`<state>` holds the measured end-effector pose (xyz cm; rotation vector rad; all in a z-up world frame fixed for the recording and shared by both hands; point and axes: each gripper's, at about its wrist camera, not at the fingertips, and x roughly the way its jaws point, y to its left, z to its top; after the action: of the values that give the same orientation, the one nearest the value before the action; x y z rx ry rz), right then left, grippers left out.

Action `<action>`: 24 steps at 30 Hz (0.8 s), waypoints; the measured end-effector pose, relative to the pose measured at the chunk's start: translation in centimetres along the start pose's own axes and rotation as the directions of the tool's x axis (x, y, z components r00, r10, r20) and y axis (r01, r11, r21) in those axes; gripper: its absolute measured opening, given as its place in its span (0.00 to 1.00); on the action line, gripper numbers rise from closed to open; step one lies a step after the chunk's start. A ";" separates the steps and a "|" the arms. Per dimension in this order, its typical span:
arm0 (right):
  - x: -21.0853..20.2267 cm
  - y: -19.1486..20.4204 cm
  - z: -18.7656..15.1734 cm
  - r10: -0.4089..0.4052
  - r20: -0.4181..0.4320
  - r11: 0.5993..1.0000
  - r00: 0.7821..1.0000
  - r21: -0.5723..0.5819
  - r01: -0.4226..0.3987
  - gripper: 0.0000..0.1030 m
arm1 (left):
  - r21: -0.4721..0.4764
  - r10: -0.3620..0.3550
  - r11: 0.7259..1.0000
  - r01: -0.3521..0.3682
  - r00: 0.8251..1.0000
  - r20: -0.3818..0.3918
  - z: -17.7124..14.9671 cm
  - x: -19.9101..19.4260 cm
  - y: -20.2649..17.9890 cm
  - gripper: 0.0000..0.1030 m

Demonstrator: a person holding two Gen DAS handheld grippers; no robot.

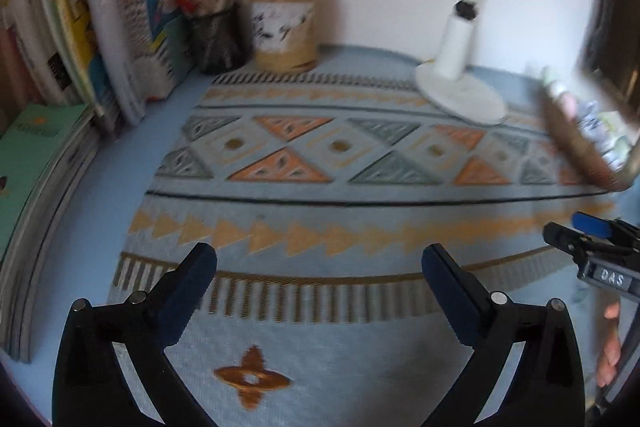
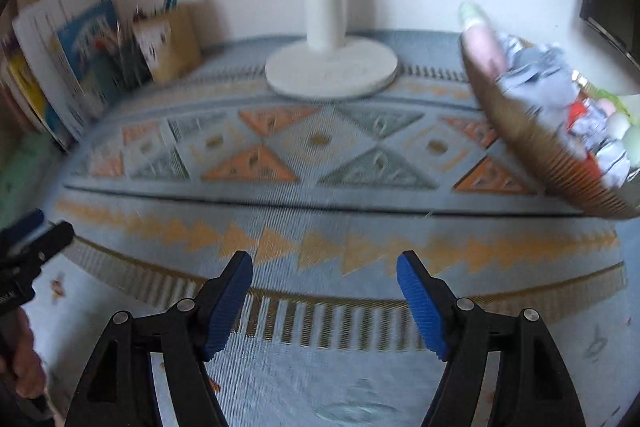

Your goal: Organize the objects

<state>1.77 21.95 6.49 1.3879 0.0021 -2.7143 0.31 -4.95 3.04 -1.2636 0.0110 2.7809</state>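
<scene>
Left gripper (image 1: 318, 259) and right gripper (image 2: 325, 267): fingers spread, nothing between them, above the patterned cloth (image 1: 320, 235) on the tabletop. Lamp base (image 2: 331, 69) stands beyond; wicker basket (image 2: 532, 151) of small objects right of it, pen holders (image 1: 285, 27) and books (image 1: 68, 39) left. Bare cloth before the lamp.

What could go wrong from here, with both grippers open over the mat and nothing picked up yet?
1. The woven basket on the right is heaped with small items; a careless reach could spill some.
2. The white lamp base stands close beside the basket, so the right gripper might bump it.
3. Both views are motion-blurred; the left gripper and right one sit close and could collide.
</scene>
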 end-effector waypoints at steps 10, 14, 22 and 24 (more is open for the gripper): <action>1.7 -0.8 -0.1 -0.084 -0.019 0.995 0.996 0.050 0.085 0.94 | -0.023 0.062 0.998 -0.065 0.992 -0.110 -0.3 3.9 0.1 1.00; 1.7 -0.8 -0.2 -0.097 -0.018 0.994 0.995 0.054 0.098 0.94 | -0.025 0.063 0.997 -0.066 0.992 -0.108 -0.6 3.7 0.2 1.00; 1.8 -0.9 -0.3 -0.099 -0.030 0.993 0.995 0.058 0.101 1.00 | -0.032 0.070 0.997 -0.073 0.992 -0.102 -0.7 3.6 0.1 1.00; 1.8 -0.8 -0.3 -0.100 -0.030 0.993 0.995 0.059 0.101 1.00 | -0.031 0.070 0.997 -0.073 0.992 -0.102 -0.7 3.6 0.1 1.00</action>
<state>0.91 22.61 4.83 1.4795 -0.0080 -2.7985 -1.54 -4.78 -0.14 -1.4390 0.0154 2.7849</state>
